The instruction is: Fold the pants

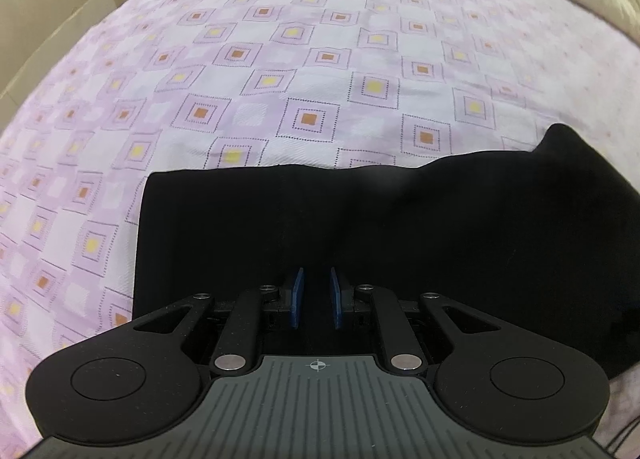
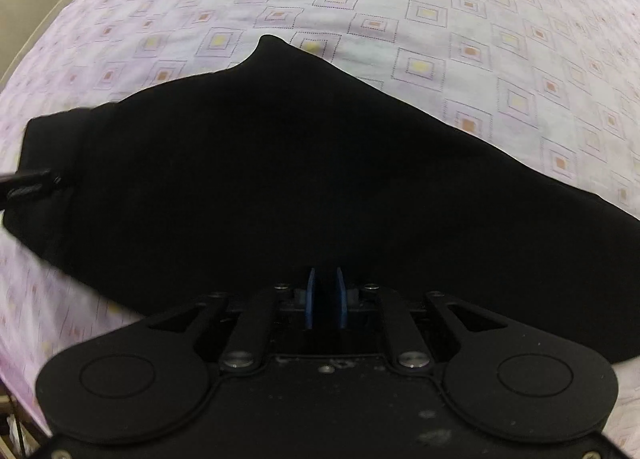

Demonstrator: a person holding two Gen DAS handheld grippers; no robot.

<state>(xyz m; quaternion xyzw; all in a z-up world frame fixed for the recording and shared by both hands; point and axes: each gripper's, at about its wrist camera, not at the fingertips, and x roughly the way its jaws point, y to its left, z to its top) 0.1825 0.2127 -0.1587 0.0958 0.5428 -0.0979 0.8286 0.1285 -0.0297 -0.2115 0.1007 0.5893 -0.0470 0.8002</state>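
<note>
On the bed (image 1: 280,71), my left gripper (image 1: 317,295) and right gripper (image 2: 325,293), jaws narrowly parted and empty, hover over soft, limp black pants (image 2: 260,163), best pinched at an edge.

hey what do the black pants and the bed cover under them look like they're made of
Black pants: a soft matte fabric, perhaps a knit or cotton blend; no sheen, and the edges drape limply. Too dark to see the weave.
Bed cover: a woven, lightly textured cloth, likely cotton, with a fine ribbed grain and printed lilac squares.
</note>
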